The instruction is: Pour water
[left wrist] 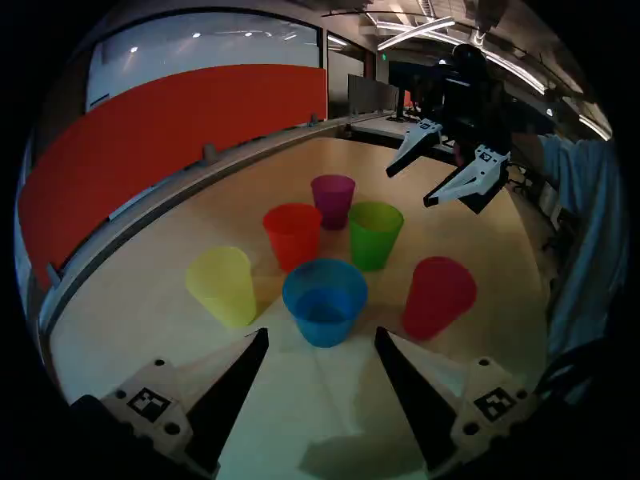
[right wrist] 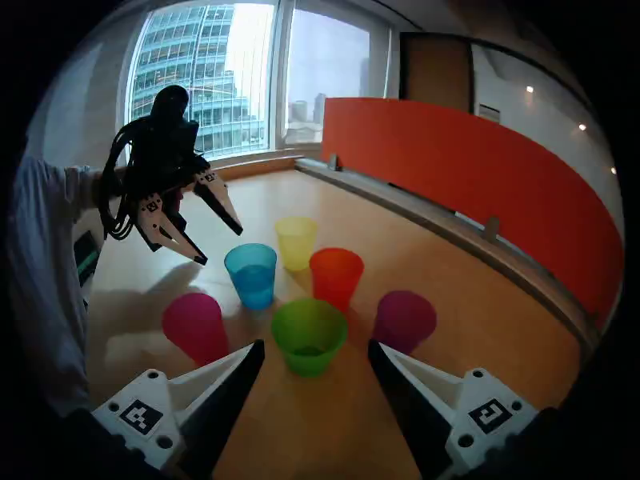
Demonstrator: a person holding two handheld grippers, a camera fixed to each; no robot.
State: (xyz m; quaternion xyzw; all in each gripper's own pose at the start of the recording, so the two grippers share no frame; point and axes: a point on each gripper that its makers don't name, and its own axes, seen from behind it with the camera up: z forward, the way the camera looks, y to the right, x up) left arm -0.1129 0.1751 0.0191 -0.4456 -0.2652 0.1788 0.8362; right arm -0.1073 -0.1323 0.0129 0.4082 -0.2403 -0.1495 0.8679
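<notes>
Several coloured plastic cups stand in a cluster on the wooden table. My left gripper is open just in front of the blue cup, which seems to hold some water. Around it are a yellow cup, an orange-red cup, a green cup, a purple cup and a pink-red cup. My right gripper is open on the opposite side, just short of the green cup. The left gripper hangs above the blue cup; the right gripper hovers past the green cup.
An orange-red partition with a grey rail runs along one long side of the table. Large windows lie past the table's far end. A person's pale sleeve is beside the table, close to the pink-red cup.
</notes>
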